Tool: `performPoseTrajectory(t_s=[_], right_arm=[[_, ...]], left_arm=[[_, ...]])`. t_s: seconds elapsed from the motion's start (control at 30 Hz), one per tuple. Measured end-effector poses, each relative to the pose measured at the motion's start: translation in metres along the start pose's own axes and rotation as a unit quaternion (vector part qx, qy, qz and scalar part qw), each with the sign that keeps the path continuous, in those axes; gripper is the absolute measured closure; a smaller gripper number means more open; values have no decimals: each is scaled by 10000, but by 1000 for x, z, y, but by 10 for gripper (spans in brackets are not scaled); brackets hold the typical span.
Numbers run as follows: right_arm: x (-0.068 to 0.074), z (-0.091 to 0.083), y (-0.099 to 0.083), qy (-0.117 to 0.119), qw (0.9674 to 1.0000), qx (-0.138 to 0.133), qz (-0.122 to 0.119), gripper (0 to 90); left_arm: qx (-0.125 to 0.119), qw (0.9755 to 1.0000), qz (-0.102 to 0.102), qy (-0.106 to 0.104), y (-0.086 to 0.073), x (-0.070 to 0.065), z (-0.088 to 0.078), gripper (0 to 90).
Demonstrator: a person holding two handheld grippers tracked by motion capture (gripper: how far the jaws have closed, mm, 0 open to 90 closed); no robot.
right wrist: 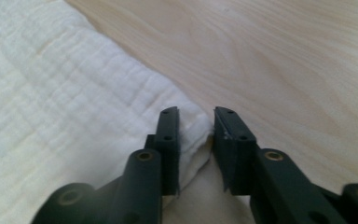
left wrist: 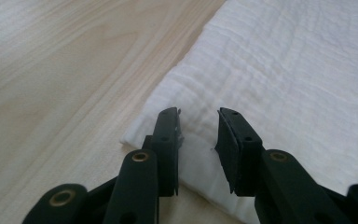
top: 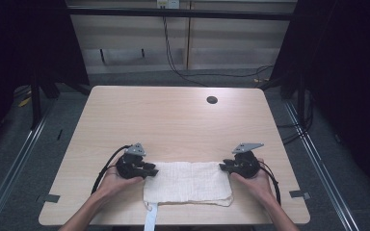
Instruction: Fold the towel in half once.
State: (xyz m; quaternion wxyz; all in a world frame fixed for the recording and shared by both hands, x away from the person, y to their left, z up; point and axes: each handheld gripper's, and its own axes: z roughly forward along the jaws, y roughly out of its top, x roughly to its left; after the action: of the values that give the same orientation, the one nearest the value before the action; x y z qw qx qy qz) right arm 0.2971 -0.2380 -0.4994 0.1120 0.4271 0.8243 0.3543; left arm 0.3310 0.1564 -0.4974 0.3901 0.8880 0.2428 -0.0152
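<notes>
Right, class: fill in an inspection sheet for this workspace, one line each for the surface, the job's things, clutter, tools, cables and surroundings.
Surface: light wooden table with a round cable hole near its far edge.
Job's things: white folded cloth lying flat at the near edge; a white strap hangs off the front.
Clutter: nothing seen.
Tools: left tool over the cloth's near left corner, jaws apart; right tool at the cloth's right corner, jaws apart with the corner between them, not pinched.
Cables: a black cable trails from the left tool; more black cables on the floor beyond the table.
Surroundings: grey floor, dark curtains on both sides.
</notes>
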Motion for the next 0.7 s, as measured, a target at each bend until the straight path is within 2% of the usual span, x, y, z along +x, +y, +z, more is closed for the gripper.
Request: performPoseTrajectory(t_s=[0.03,0.07,0.1,0.17,0.23,0.27,0.33,0.37,0.47,0.57,0.7], right_arm=[[-2,1,0,-17,10000,-9,-7,808],[-3,1,1,17,10000,-33,-54,827],[-5,1,2,-77,10000,-3,-56,838],[-10,2,3,-56,10000,-43,2,847],[-15,2,4,-151,9999,-61,20,849],[-18,3,4,-128,9999,-93,69,849],[-22,2,4,-254,9996,-88,63,847],[-23,1,4,-246,9997,-78,56,842],[-24,1,4,-288,9995,-40,99,775],[-23,-4,5,-276,9993,-208,151,681],[-15,-24,12,-38,9980,-626,-124,694]], left_arm=[[-23,10000,-16,-10,-1,-1,1,680],[-73,9999,-121,-98,-1,-1,1,680],[-104,9997,-154,-153,-2,-2,2,680],[-89,9999,-96,-92,-1,-5,4,683],[-97,9999,-84,-115,0,-6,5,678],[-117,9999,-43,-114,1,-7,6,678],[-120,9998,-50,-167,3,-7,7,652],[-136,9998,-45,-165,3,-7,7,645],[-251,9996,-115,-80,3,-5,0,587],[-453,9988,-198,-22,-1,2,-13,583],[-434,9982,-366,184,-9,12,-22,546]])
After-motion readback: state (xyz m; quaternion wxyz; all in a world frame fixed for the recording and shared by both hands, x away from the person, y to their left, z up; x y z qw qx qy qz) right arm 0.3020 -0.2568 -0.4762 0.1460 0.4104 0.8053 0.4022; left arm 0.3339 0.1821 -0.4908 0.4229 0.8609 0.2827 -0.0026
